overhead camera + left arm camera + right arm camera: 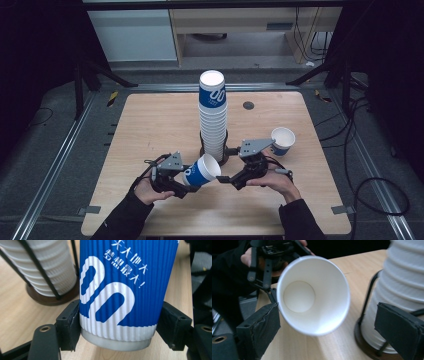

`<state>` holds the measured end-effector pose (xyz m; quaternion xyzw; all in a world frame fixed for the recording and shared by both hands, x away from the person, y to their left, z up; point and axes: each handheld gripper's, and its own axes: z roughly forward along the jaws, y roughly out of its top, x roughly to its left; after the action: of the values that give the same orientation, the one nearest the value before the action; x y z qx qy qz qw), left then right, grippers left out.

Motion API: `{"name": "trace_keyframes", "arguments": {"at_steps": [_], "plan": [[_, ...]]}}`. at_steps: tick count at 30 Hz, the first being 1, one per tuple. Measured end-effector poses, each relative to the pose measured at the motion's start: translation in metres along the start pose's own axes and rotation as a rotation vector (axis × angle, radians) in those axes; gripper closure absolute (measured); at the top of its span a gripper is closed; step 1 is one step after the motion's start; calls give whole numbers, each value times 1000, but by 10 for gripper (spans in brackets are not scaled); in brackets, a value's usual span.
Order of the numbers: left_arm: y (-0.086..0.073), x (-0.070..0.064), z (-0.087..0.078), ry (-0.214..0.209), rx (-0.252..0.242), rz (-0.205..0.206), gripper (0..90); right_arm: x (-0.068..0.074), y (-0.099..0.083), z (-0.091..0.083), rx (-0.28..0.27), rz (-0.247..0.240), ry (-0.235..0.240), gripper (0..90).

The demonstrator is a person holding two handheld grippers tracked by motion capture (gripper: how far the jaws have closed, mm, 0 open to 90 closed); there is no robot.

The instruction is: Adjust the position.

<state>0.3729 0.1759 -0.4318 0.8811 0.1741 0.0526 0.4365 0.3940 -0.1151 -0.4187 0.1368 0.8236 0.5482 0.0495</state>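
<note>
- The left gripper (186, 186), held in the person's left hand (146, 190) at the near left of the light wooden counter (150, 125), has its black padded fingers (68, 326) pinching the blue-and-white ribbed paper cup (201, 171) on both sides, close to the cup's base.
- That cup lies tilted on its side, lifted off the counter, its white open mouth turned toward the right gripper and its base toward the left hand; in the left gripper view the blue wall with white lettering fills the space between the fingers.
- Just behind the held cup stands the tall stack of white ribbed paper cups (214, 120), topped by one blue-and-white cup, upright in a black wire holder on a dark round base (53, 299) near the counter's middle.
- The right gripper (226, 179), in the person's right hand (276, 181), points at the cup's mouth; its fingers (260, 326) are spread wide, with the cup's rim between them and no contact visible.
- A second blue-and-white paper cup (282, 140) stands upright farther right, apart from the stack.
</note>
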Motion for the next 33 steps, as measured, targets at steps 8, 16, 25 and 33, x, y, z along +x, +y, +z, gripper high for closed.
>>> {"name": "trace_keyframes", "arguments": {"at_steps": [8,16,25,33], "plan": [[1,3,-8,33,-86,-30,277,-3,1,-9,-60,35,6,61],[3,0,-8,38,-139,-32,278,0,0,-2,-73,51,41,59],[7,-10,-2,16,-153,-5,278,4,0,8,-95,78,95,60],[8,-16,7,-1,-140,7,277,7,-1,17,-92,90,124,78]]}}
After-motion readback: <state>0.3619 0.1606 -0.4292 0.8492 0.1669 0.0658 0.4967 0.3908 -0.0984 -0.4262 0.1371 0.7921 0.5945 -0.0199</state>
